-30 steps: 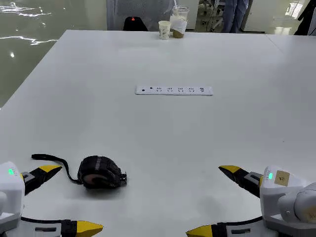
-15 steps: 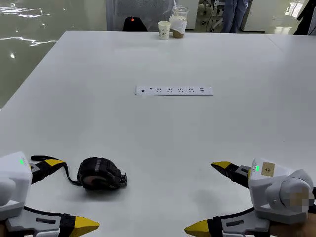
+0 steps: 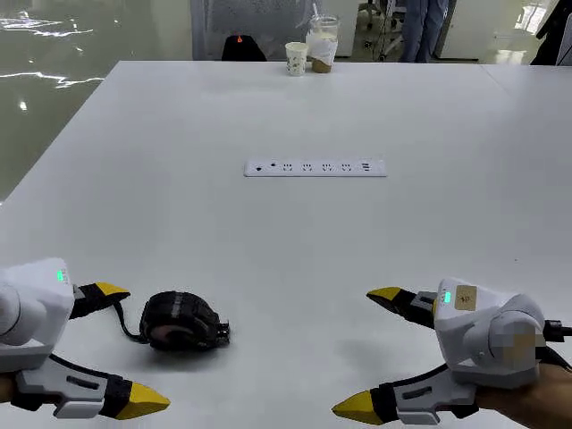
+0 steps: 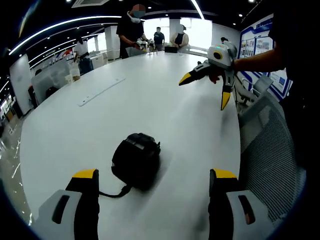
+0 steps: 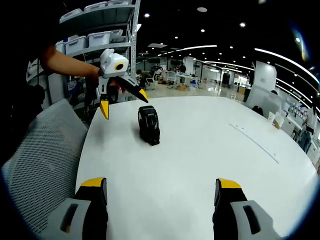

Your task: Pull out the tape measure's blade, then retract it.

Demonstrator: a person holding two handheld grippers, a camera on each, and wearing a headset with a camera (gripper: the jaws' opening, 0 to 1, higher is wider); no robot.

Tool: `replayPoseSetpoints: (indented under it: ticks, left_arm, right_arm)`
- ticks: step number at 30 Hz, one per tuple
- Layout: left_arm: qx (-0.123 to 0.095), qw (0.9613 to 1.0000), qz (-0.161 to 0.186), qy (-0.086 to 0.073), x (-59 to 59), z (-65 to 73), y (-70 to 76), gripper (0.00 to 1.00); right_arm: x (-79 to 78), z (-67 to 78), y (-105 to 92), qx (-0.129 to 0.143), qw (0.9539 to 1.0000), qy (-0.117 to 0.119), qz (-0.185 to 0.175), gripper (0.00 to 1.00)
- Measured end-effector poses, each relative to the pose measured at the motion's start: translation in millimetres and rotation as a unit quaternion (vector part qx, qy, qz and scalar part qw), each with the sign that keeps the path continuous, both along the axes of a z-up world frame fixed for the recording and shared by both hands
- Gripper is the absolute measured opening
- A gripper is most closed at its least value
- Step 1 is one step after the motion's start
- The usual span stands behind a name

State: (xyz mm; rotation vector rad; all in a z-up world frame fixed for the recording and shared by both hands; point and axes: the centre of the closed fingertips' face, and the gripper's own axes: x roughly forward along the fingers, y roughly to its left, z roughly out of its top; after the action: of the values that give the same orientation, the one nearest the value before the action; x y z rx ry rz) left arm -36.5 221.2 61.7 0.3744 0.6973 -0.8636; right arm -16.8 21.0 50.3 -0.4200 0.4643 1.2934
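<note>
your left gripper (image 3: 132, 345) sits at the near left of the white table (image 3: 295, 241) with its jaws spread wide and nothing between the tips. the tape measure (image 3: 183, 322) lies on the table just beyond those jaws, a black case resting on its side, and the jaws do not touch it. in the left gripper view the case lies ahead of the jaws and between their two lines, a little closer to the left one. a thin black strap (image 3: 125, 317) runs from the case toward the far jaw of your left gripper; whether it touches that jaw cannot be made out. the blade is fully inside the case. your right gripper (image 3: 368, 351) is at the near right of the table, well apart from the tape measure, its jaws released just as wide and holding nothing. in the right gripper view the case lies far ahead, just beside your left gripper. farther up the table a white power strip (image 3: 315, 167) lies flat across the middle, and at the far edge a paper cup (image 3: 297, 55) stands just beside a clear plastic cup (image 3: 323, 40).
</note>
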Motion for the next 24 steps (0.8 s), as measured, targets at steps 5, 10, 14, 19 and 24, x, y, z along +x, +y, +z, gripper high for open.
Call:
replayPoseSetpoints:
  ticks: [5,10,14,19,24]
  left_arm:
    - [0.015,0.9997,-0.02,0.004,4.5,-0.1,1.0,0.81]
    - [0.029,0.9989,-0.036,0.008,8.5,0.5,3.0,0.75]
    - [0.042,0.998,-0.047,0.008,13.1,-0.3,6.0,0.71]
    - [0.078,0.9945,-0.07,0.006,18.9,-7.4,12.1,0.58]
    - [0.099,0.9905,-0.094,0.015,22.6,-12.6,14.2,0.46]
  right_arm:
    - [2.4,-2.4,6.1,-0.008,0.9997,-0.007,0.02,0.84]
    - [5.9,-2.7,13.6,-0.014,0.9991,-0.015,0.038,0.8]
    - [10.1,-2.8,20.4,-0.015,0.9985,-0.02,0.049,0.77]
    - [11.5,-4.1,29.8,-0.022,0.9958,-0.037,0.08,0.69]
    - [12.4,-7.3,39.5,-0.027,0.9937,-0.041,0.101,0.62]
